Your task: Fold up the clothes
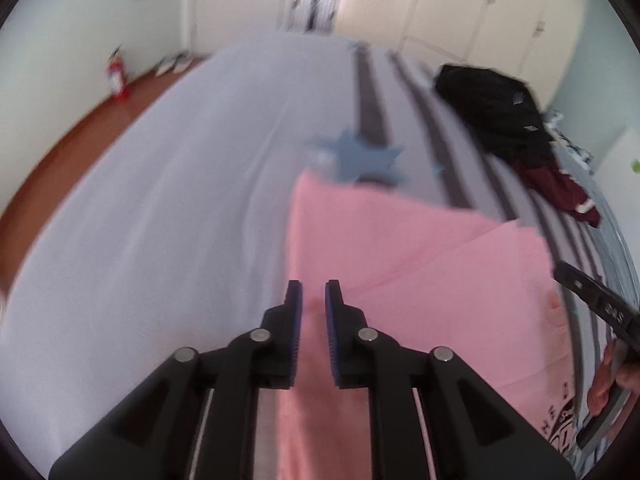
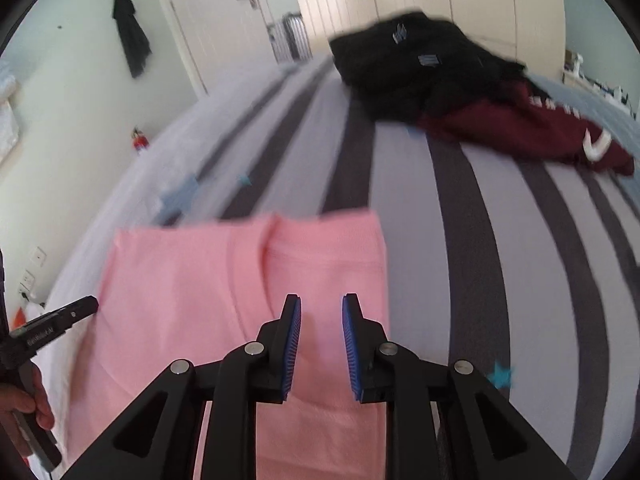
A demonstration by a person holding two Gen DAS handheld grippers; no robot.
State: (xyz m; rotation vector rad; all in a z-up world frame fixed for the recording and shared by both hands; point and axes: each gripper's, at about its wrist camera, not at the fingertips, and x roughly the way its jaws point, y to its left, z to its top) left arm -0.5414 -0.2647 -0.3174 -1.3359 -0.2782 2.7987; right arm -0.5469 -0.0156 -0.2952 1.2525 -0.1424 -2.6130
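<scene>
Left claw (image 1: 313,298), jaws slightly parted, above pink garment (image 1: 400,264) on striped bed (image 1: 160,184).

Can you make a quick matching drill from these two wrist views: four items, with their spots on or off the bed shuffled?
Items:
1. pink garment
2. black garment
3. maroon garment
4. red fire extinguisher

Places:
A. on the floor by the wall, off the bed
B. far end of the striped bedspread, heaped
C. spread flat under both tools
D. beside the black heap, white lettering showing

Pairs: 1-C, 2-B, 3-D, 4-A

Both the left tool and the right tool have their jaws apart over the pink fabric, gripping nothing.
</scene>
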